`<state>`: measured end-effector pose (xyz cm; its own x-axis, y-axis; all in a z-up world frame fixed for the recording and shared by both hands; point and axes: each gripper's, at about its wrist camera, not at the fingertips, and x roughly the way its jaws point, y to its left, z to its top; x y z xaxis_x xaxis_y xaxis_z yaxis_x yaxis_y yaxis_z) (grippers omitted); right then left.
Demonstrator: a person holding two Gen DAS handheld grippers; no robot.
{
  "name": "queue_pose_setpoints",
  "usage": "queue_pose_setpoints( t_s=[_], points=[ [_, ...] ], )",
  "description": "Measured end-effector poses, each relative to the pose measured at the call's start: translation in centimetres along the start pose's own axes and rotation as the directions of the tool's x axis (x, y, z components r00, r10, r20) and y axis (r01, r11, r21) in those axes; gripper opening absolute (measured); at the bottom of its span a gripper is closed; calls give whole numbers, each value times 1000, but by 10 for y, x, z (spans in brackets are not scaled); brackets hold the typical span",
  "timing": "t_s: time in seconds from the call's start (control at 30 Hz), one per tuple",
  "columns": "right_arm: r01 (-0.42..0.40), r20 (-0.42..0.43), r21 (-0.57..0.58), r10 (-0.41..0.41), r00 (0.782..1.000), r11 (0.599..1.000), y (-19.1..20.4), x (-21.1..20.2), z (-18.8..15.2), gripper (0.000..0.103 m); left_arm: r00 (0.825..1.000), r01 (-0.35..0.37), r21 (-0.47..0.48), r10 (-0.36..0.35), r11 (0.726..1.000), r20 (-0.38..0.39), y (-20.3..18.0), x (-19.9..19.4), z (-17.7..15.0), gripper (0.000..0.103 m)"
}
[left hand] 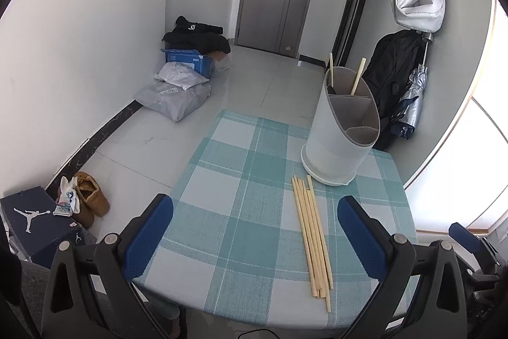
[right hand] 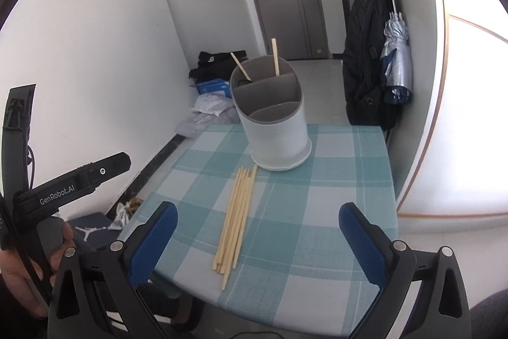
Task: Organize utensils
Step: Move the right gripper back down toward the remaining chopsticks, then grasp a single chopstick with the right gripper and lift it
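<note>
- Hovering over table (left hand: 222, 148), both grippers, left (left hand: 255, 224) and right (right hand: 257, 229), spread wide, empty.
- Chopsticks (left hand: 312, 243) lie bundled on cloth, just before holder (left hand: 343, 129); two already stand in its far compartment.
- Likely light, stiff, slippery; pinch mid-length.
- Long axis points toward holder.

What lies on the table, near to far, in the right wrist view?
Right gripper → chopsticks lying on the checked cloth → white holder → two chopsticks standing in its far compartment.
</note>
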<state>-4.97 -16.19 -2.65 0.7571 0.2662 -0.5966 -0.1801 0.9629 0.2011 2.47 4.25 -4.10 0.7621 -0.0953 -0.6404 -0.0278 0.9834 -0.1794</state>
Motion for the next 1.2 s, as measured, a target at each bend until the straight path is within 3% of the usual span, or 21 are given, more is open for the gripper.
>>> queue_pose_setpoints(
  t_s=[0.23,0.37,0.43,0.5,0.63,0.73,0.9,1.0,1.17,1.2],
  points=[
    [67,-178,34,-60,982,997,-14,59,5,101,997,-45,-88,40,995,-59,18,17,-6,102],
    [90,-295,11,-83,952,996,-14,99,4,95,996,-47,-108,38,993,-83,25,26,-1,102],
    [92,-358,-11,-90,929,996,-10,120,3,80,994,-50,-114,38,992,-98,29,30,1,102],
    [86,-397,-35,-93,913,996,-5,138,2,72,991,-45,-128,28,991,-129,36,36,1,102],
    [70,-430,-66,-92,898,995,7,164,-1,70,987,-72,-126,52,989,-152,40,47,1,102],
    [82,-449,-97,-117,886,992,15,177,-3,60,984,-99,-136,76,986,-161,43,53,3,102],
    [102,-429,-129,-148,891,986,18,177,-3,47,983,-95,-177,64,980,-175,50,54,4,102],
    [136,-431,-161,-194,881,977,18,177,-3,36,981,-105,-175,73,979,-181,50,55,2,102],
    [118,-431,-189,-190,882,975,29,183,0,35,979,-129,-174,97,976,-180,53,55,0,102],
    [102,-431,-201,-182,884,974,31,183,0,30,979,-133,-175,101,976,-178,54,55,1,102]
  ],
)
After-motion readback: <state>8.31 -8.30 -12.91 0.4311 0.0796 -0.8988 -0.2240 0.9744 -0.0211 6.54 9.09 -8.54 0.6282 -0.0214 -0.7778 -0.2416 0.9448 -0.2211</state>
